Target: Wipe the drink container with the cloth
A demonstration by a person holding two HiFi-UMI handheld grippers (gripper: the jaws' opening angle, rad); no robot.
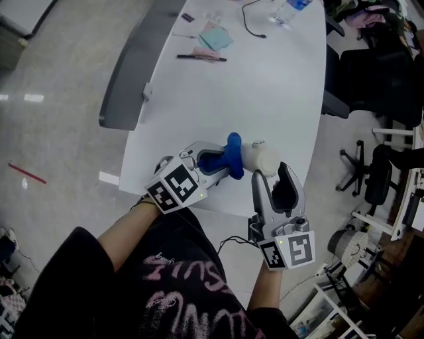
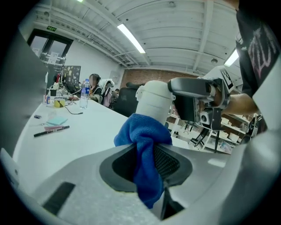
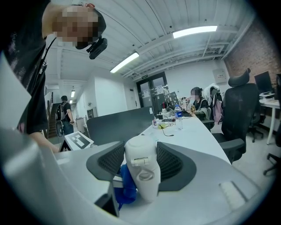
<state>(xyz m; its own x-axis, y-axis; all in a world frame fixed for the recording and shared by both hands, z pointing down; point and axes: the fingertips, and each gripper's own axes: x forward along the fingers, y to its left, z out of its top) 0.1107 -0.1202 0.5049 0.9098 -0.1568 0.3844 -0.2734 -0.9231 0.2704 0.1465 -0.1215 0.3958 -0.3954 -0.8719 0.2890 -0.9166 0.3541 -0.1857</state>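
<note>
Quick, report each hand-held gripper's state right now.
Left hand-held gripper: closed, holding the blue cloth.
Right hand-held gripper: closed, holding the white drink container.

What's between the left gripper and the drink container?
The blue cloth: clamped in the left gripper, it bunches against the white drink container, seen in the left gripper view.

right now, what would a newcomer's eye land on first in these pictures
The bright blue cloth, clamped in the left gripper, stands out most. It is held against the white container, which the right gripper grips over the near end of the table. Farther up the table lie a pen and a water bottle.
</note>
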